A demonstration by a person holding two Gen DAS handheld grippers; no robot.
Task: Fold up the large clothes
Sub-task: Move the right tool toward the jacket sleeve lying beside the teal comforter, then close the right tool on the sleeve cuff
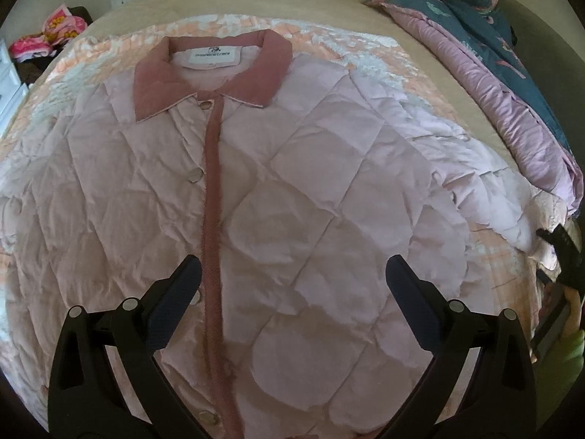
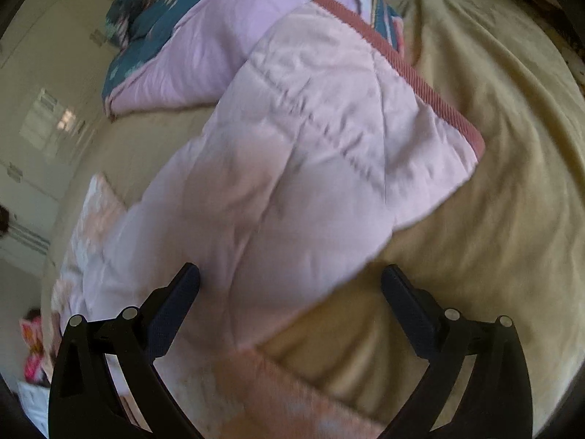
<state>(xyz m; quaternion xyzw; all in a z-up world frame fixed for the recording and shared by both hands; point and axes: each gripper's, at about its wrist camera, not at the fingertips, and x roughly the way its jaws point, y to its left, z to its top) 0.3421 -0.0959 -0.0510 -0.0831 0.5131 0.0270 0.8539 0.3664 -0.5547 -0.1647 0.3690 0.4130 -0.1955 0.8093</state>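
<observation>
Quilted pink jacket (image 1: 278, 190) flat on bed (image 2: 493, 183), buttoned, collar far side, ready for folding; left gripper (image 1: 292, 285) fingers wide apart, empty, over front; right gripper (image 2: 290, 285) fingers wide, empty, over sleeve (image 2: 310, 139), likely first fold.

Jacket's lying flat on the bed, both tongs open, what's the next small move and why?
Probably lower the right tongs onto the sleeve and close. The jacket lies spread and buttoned, nothing is gripped, and that sleeve sits just ahead, unfolded.

Pale-pink quilted jacket (image 1: 310, 197), dusty-rose collar (image 1: 153, 91)
</observation>
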